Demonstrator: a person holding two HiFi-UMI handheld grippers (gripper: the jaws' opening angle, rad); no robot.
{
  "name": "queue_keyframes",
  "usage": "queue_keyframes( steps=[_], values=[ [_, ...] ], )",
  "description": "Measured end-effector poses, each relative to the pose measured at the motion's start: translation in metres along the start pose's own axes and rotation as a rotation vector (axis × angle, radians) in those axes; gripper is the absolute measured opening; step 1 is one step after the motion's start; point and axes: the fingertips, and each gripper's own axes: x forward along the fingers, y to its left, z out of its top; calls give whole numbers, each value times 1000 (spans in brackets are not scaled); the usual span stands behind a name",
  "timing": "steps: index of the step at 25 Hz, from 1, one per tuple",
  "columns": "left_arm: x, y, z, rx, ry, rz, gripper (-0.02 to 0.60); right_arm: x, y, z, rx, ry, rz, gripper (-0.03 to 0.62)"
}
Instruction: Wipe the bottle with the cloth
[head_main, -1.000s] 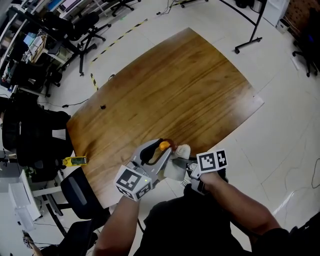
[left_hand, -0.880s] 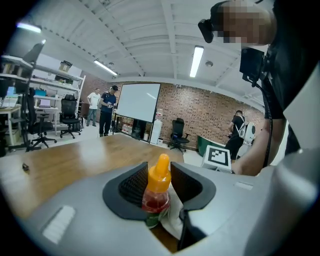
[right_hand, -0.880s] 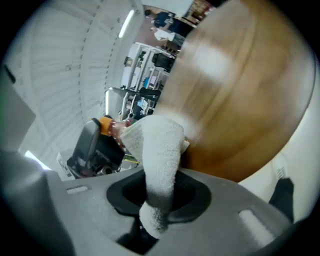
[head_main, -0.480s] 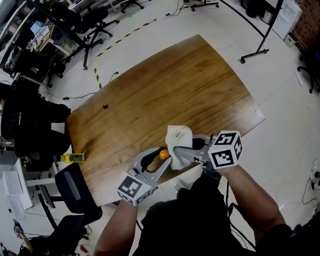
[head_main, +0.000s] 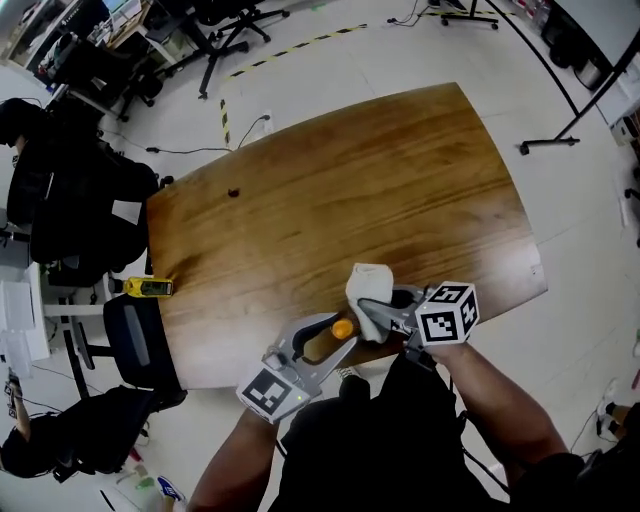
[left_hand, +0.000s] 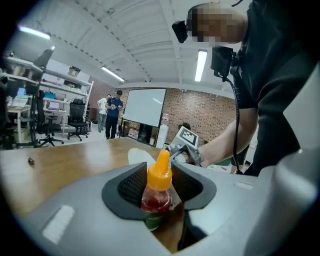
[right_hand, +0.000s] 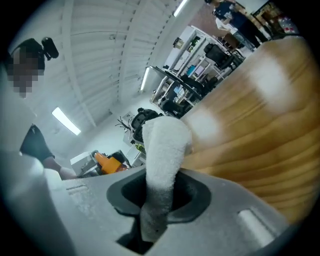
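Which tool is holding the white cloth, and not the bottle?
The right tool: a white cloth sticks up from between its jaws. The left tool grips a small bottle with an orange cap instead.

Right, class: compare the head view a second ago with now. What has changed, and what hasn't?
The right gripper has carried the cloth away from the bottle, forward over the table; it now sits just beyond the orange cap. Nothing was let go: the left gripper still clamps the bottle, the right still pinches the cloth.
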Motion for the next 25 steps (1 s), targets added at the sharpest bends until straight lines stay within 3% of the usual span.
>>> queue_keyframes(
  steps=[7,19,22,25],
  values=[
    [-1,5,-1,17,10,19,166,14,-22,-13,-35,98,-77,74],
    [-5,9,-11,98,62,30,164,27,-50,-35,-292,346,-384,72],
    [-2,8,-17,147,104,67,163,20,-47,-27,-261,297,-399,74],
    [0,6,-21,150,128,86,166,-20,-32,-2,-172,110,-439,74]
  ],
)
